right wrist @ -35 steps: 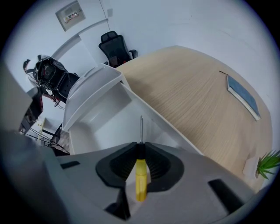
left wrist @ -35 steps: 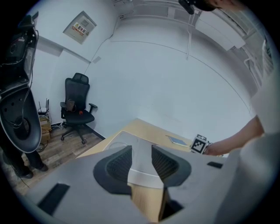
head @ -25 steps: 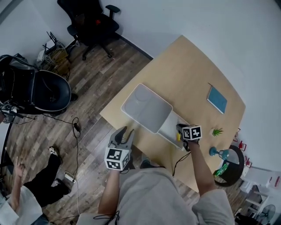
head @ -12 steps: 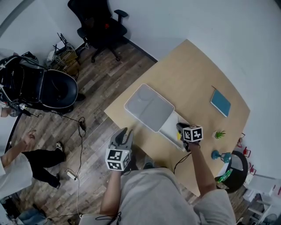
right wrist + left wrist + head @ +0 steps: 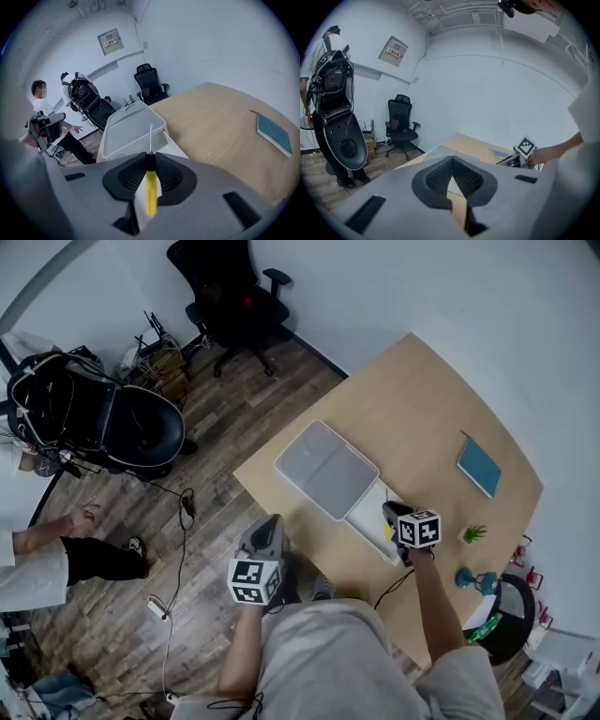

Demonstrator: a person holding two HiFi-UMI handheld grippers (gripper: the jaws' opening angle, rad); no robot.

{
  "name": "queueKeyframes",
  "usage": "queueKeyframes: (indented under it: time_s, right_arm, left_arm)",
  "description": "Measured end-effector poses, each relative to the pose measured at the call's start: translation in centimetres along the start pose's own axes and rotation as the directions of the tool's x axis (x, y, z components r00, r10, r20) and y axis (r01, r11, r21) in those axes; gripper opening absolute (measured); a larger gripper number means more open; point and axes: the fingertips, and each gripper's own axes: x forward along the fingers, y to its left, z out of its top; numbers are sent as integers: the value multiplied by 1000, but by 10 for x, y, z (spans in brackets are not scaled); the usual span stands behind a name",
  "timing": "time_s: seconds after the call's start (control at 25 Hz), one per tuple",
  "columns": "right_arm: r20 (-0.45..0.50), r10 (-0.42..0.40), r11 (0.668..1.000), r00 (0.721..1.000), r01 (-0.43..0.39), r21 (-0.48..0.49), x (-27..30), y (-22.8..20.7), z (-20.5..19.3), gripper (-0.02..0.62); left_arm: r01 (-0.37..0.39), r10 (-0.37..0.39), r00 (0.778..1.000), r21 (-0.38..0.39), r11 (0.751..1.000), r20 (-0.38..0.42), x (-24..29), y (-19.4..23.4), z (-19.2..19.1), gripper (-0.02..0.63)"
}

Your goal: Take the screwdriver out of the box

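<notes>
Floor (image 5: 220, 423) of grey-brown planks fills the left of your head view, closed in by white walls. A pale wooden bench (image 5: 427, 404) with a curved far edge crosses the right side. By the wall beyond it stands a black office chair (image 5: 234, 296), and a bulky black seat-like shell (image 5: 103, 418) stands out on the planks. A person (image 5: 37, 563) in a white top is at the left edge.

On the bench, near its floor-side edge, sits the white box (image 5: 373, 514). Its lid (image 5: 326, 468) is open and tilted up toward the office chair. A blue book (image 5: 479, 467) lies well apart from it toward the far edge, and a small green plant (image 5: 473, 534) stands at the near right.

Your left gripper (image 5: 270, 524) hangs off the bench over the floor. Your right gripper (image 5: 388, 512) is at the box's near end.

Only the left gripper view shows its fingers (image 5: 436, 176) pressed together with nothing between them. It also shows a wall sign (image 5: 396, 49) that the head view lacks.

Only the right gripper view shows the screwdriver (image 5: 151, 192) plainly. Your fingers (image 5: 171, 176) clamp its yellow handle at a middling width, and the thin metal shaft points out over the box, clear of the tray. That view catches the book but not the plant.
</notes>
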Motion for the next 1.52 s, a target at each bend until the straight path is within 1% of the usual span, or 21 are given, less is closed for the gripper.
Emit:
queueKeyframes:
  time_s: [0.4, 0.56, 1.04, 1.32, 1.52]
  right_arm:
    - [108, 31, 999, 994, -27, -32, -35, 13, 14, 67]
    - [145, 60, 997, 988, -53, -48, -44, 23, 17, 67]
    - [270, 135, 990, 953, -120, -70, -83, 49, 18, 67]
    - [311, 159, 987, 937, -140, -82, -101, 56, 12, 67]
    - [342, 168, 985, 925, -148, -83, -113, 58, 7, 67]
  left_arm:
    - [-21, 21, 999, 16, 1000, 29, -16, -22, 4, 5]
    - [-42, 41, 998, 8, 999, 40, -26, -26, 3, 5]
    - [-86, 86, 994, 0, 996, 67, -54, -44, -4, 6]
    - [-128, 129, 988, -7, 992, 82, -74, -49, -10, 6]
    - [-143, 143, 986, -8, 990, 86, -82, -56, -16, 6]
